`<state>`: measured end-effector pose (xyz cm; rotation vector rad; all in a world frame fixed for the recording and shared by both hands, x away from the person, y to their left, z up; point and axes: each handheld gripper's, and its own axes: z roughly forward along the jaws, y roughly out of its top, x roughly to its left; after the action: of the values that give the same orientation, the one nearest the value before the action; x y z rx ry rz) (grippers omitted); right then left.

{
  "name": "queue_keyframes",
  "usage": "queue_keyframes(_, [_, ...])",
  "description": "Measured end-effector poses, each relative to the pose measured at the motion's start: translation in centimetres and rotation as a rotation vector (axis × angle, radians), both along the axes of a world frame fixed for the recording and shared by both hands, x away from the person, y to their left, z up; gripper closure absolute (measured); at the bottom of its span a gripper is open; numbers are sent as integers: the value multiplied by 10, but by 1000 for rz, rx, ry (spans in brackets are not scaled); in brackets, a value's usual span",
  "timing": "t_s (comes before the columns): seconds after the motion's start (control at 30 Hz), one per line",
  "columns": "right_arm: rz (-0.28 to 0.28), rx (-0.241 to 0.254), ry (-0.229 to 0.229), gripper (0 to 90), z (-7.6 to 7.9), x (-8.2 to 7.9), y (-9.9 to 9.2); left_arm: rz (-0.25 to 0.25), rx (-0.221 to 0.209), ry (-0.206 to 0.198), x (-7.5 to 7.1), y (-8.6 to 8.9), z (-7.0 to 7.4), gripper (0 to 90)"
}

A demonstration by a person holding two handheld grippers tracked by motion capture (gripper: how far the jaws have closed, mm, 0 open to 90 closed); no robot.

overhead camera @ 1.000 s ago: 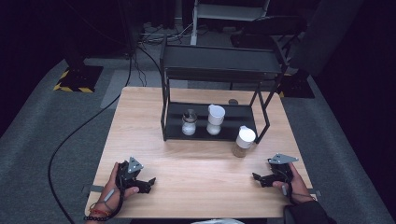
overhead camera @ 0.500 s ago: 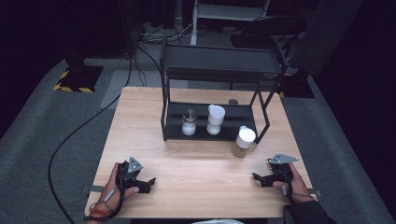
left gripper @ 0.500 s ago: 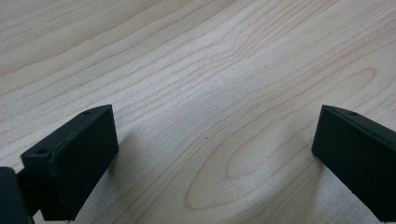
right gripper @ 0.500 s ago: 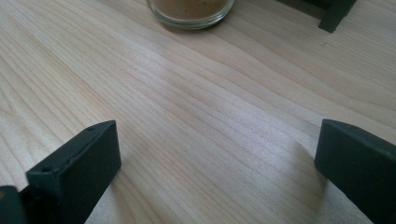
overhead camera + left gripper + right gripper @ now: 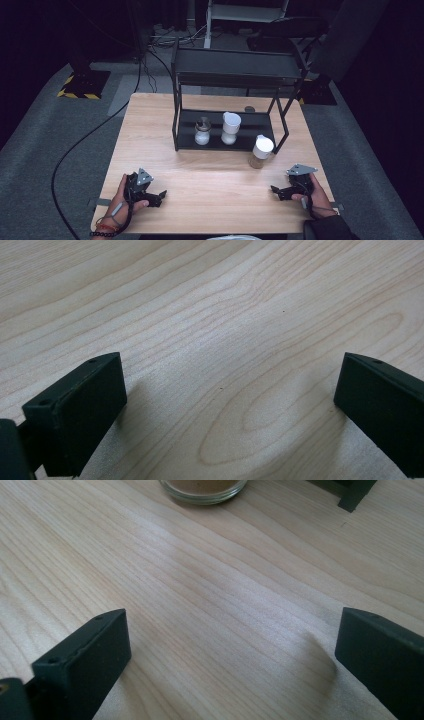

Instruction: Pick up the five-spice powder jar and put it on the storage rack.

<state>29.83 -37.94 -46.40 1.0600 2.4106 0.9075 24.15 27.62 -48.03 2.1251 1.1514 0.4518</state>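
My left gripper (image 5: 159, 194) rests on the wooden table (image 5: 215, 200) near its front left, held by a hand; its jaws stand wide apart over bare wood (image 5: 230, 405), so it is open. My right gripper (image 5: 276, 190) lies near the front right, also open with nothing between its jaws (image 5: 232, 655). A white-lidded glass jar (image 5: 261, 151) of brown powder stands on the table ahead of the right gripper; its base (image 5: 203, 487) shows at the top of the right gripper view.
A black two-tier metal rack (image 5: 232, 70) stands at the back of the table. On its lower shelf are a small shaker jar (image 5: 202, 132) and a white pitcher-like bottle (image 5: 230, 127). A rack leg (image 5: 355, 492) is near the jar. A cable (image 5: 75, 150) trails on the floor at left.
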Motion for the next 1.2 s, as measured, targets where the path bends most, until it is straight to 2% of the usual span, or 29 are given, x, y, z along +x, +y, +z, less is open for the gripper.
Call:
queue_keyframes(0.23, [-4,15,-6,16,2,-2,-3,-1,0,0,0,0,0,4])
queue_keyframes(0.7, [7,11,-13,17,7,-4,-1,-1,0,0,0,0,0,4])
queue_keyframes(1.2, [-13,11,-33,17,16,-5,3,-1,0,0,0,0,0,4])
